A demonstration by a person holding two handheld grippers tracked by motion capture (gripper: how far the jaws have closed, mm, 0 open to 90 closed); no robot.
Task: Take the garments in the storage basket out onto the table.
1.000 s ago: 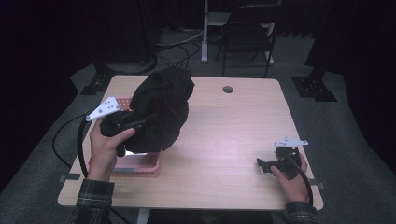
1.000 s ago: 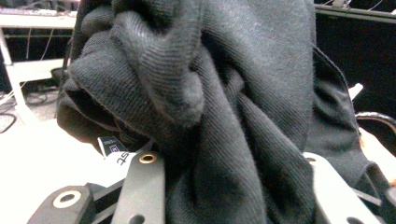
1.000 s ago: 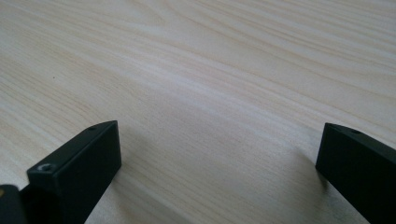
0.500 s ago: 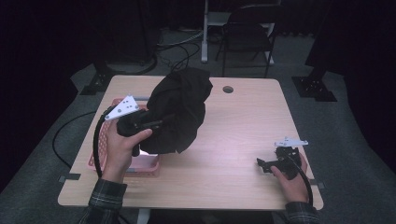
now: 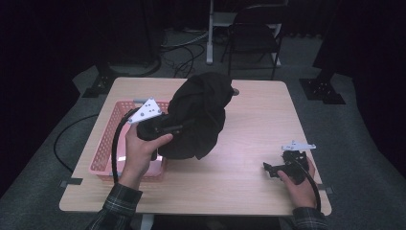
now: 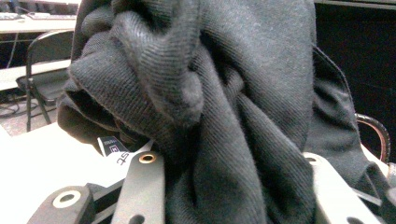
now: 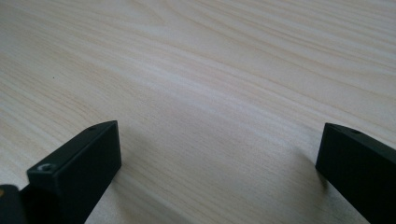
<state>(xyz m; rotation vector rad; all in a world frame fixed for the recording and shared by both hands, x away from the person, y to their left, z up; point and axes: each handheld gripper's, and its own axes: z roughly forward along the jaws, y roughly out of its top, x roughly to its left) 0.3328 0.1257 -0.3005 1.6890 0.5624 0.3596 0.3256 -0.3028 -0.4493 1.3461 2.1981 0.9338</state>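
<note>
A bunched black garment (image 5: 198, 115) hangs above the middle of the wooden table (image 5: 258, 124), held up by my left gripper (image 5: 179, 127), which is shut on the cloth. In the left gripper view the dark twill garment (image 6: 219, 107) bulges between both jaws, and a small white label (image 6: 112, 147) peeks out at its lower left. My right gripper (image 5: 269, 168) rests near the table's front right corner, its jaws wide apart. In the right gripper view my right gripper (image 7: 219, 163) has nothing but bare wood between its fingers.
A pink mesh basket (image 5: 107, 143) stands on the table's left side, just behind and under my left hand. A small dark hole (image 5: 234, 91) marks the tabletop's far middle. A black chair (image 5: 253, 28) and cables lie on the floor beyond the table.
My left gripper has carried the black garment rightward, from over the basket toward the table's middle. The right gripper has stayed put.
</note>
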